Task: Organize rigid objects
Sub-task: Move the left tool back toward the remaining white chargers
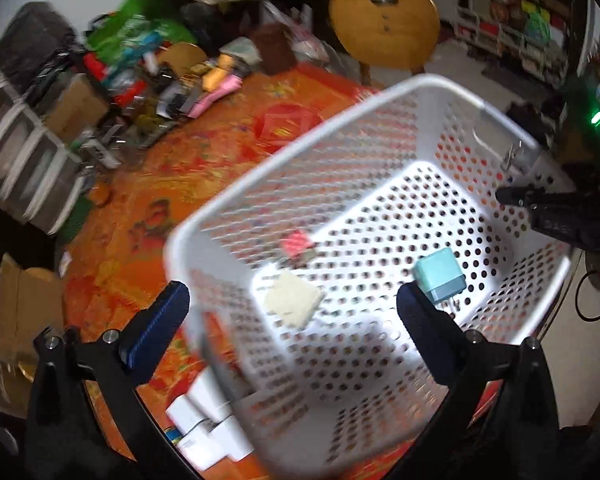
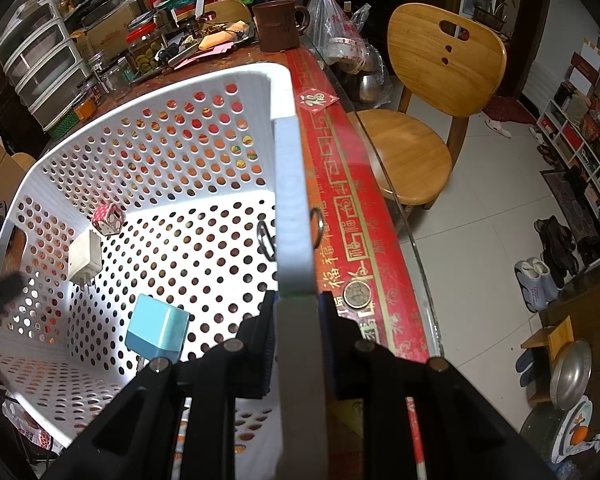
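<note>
A white plastic basket [image 2: 100,380], its walls and floor pierced all over with round holes, stands on a table covered by a glossy red-and-orange cloth [image 2: 340,208] printed with gold characters.

The right gripper [image 2: 296,312] is clenched on the basket's smooth, thick rim, one black finger inside the wall and one outside.

The left gripper [image 1: 292,300] hangs above the basket with its jaws spread wide and nothing between them; its ribbed blue pads [image 1: 156,328] straddle the near wall, one outside it and one over the floor.

On the basket's floor lie three small blocky things: a pale blue cube-shaped plug [image 2: 158,330] with smooth faces and rounded edges nearest the right gripper, a cream-white square charger [image 2: 85,258] close to the far wall, and just beyond it a small pink patterned box [image 2: 108,219]. A thin metal ring [image 2: 266,240] lies against the gripped wall. Outside the basket, white flat blocks [image 1: 204,428] rest on the cloth just beside its near wall.
</note>
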`<state>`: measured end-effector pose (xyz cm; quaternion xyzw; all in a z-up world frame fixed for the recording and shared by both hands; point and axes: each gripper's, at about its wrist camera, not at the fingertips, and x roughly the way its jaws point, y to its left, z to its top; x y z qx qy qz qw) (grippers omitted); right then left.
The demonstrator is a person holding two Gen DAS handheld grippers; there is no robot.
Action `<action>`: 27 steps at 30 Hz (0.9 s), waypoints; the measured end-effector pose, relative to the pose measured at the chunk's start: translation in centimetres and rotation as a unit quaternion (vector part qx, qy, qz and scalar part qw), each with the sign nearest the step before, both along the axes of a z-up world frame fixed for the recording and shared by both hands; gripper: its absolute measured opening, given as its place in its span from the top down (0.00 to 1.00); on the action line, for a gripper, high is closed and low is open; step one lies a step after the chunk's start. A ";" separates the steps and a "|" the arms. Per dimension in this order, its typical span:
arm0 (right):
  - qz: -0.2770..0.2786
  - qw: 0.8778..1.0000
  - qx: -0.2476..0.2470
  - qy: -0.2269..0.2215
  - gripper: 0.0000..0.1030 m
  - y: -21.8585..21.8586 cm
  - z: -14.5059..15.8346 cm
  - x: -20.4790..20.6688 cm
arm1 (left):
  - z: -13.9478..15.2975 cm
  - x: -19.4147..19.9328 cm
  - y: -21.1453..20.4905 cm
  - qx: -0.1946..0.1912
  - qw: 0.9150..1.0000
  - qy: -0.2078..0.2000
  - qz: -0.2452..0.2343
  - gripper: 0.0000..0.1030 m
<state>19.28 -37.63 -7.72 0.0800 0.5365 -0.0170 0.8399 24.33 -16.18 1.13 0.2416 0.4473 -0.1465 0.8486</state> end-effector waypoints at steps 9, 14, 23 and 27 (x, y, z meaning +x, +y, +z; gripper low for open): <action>0.001 1.000 0.003 -0.002 0.82 -0.1 0.0 -0.1 | 3.8 -1.1 15.0 -0.027 0.989 -0.046 0.135 0.01; 0.001 1.000 0.005 -0.003 0.82 -0.1 0.0 -0.2 | -1.3 -0.4 20.2 -0.040 0.984 0.002 0.175 0.01; 0.000 1.000 0.005 -0.002 0.82 -0.1 0.1 -0.2 | -11.3 0.8 18.8 -0.033 0.983 0.098 0.151 0.01; 0.001 1.000 0.004 -0.002 0.82 -0.1 0.1 -0.1 | -12.8 1.2 17.3 -0.030 0.984 0.103 0.139 0.01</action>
